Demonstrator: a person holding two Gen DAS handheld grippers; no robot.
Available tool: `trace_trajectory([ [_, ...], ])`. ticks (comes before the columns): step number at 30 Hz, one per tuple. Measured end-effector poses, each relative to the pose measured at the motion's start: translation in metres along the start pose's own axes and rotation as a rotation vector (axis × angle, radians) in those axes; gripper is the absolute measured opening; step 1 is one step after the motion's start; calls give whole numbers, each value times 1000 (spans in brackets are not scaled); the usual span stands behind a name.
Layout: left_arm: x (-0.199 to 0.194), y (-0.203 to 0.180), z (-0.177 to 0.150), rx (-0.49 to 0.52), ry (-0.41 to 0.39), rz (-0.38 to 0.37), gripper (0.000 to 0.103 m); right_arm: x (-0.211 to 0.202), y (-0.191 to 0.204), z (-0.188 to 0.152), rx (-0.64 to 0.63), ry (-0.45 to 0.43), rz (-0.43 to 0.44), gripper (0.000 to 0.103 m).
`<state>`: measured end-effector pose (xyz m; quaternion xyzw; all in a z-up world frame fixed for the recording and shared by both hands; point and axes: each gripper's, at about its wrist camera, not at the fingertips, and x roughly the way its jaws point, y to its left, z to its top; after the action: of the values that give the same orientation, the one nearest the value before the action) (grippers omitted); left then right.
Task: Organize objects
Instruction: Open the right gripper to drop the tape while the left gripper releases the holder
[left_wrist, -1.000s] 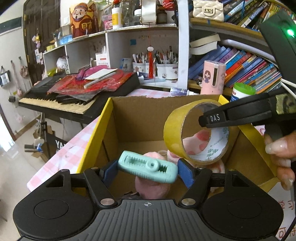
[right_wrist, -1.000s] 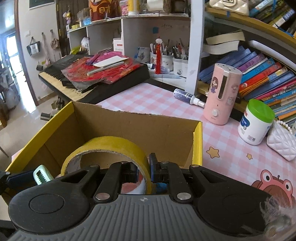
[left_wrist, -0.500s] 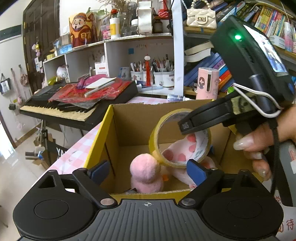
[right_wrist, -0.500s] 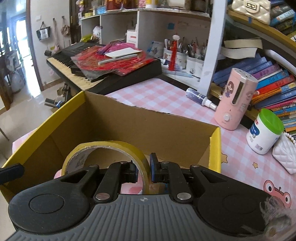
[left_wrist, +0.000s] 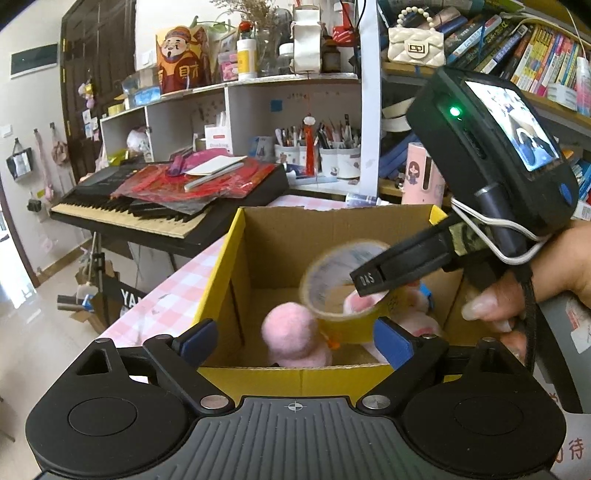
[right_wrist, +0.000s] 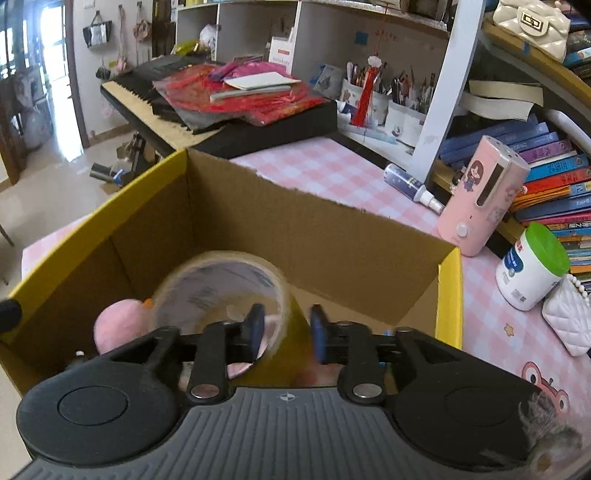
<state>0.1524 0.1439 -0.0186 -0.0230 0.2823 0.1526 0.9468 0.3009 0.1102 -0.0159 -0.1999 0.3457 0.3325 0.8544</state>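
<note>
An open cardboard box (left_wrist: 332, 229) with yellow outer sides stands on the pink checked table; it also shows in the right wrist view (right_wrist: 314, 229). A yellow tape roll (left_wrist: 343, 291) is blurred inside the box, over a pink plush toy (left_wrist: 291, 332). In the right wrist view the tape roll (right_wrist: 221, 284) sits loose between the parted fingers of my right gripper (right_wrist: 284, 328), which is open over the box. My left gripper (left_wrist: 295, 338) is open and empty at the box's near wall.
A pink speaker (right_wrist: 480, 206), a white jar with a green lid (right_wrist: 528, 266), a small spray bottle (right_wrist: 410, 188) and a white quilted purse (right_wrist: 569, 321) stand on the table right of the box. A keyboard piano (left_wrist: 166, 199) and bookshelves lie behind.
My left gripper opened and let go of the teal clip, then drew back from the box. My right gripper lowered the tape roll into the box and opened; the roll is dropping.
</note>
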Motion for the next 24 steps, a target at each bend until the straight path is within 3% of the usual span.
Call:
trace_trajectory([
  [3,-2,2,0,-12,-1,2,94,-6,-3,-3,-5,-11,-13,39],
  [5,-4,2,-1,-17,-2,4,95,-10,-6,-3,1,-7,10,58],
  [11,-10,4,-3,-20,-14,1,97,-24,-1,-11,-27,3,20,68],
  [24,-33,6,-15,-34,-40,-28,100,-60,-4,-29,68,0,32,73],
])
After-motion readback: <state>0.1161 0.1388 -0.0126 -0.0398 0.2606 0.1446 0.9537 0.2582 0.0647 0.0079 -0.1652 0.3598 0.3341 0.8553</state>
